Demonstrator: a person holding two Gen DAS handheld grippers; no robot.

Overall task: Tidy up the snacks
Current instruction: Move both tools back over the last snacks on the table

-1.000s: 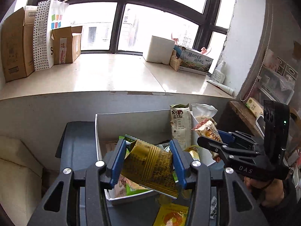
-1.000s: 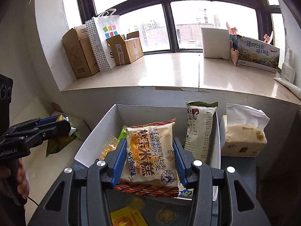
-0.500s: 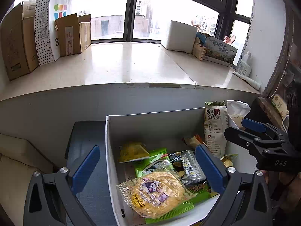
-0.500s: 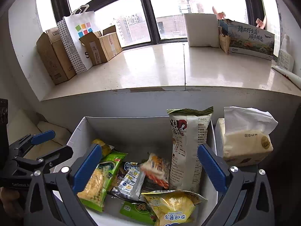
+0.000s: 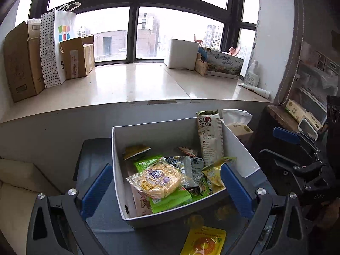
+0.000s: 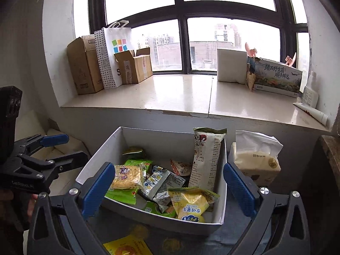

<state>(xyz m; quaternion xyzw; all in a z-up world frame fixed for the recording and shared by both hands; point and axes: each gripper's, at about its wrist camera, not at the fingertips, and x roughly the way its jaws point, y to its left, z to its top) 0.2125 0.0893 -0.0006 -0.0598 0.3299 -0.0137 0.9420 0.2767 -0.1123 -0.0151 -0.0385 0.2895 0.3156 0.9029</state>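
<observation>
A white box [image 5: 170, 131] [image 6: 170, 142] on a dark table holds several snack packets. A yellow noodle packet [image 5: 157, 180] [image 6: 126, 176] lies on green packets. A tall white packet [image 5: 210, 137] [image 6: 205, 159] leans on the box's right wall. A yellow packet [image 6: 191, 204] lies at the front right. My left gripper [image 5: 167, 191] is open and empty before the box; it also shows in the right wrist view [image 6: 59, 150]. My right gripper [image 6: 167, 189] is open and empty; it also shows in the left wrist view [image 5: 282, 144].
A yellow snack packet [image 5: 204, 242] [image 6: 127, 246] lies on the table in front of the box. A tissue pack [image 6: 257, 159] stands right of the box. The window sill [image 5: 138, 85] behind carries cardboard boxes, a paper bag and a white box.
Both grippers opened and let their packets fall into the box, then drew back a little. The packets now lie among the others.
</observation>
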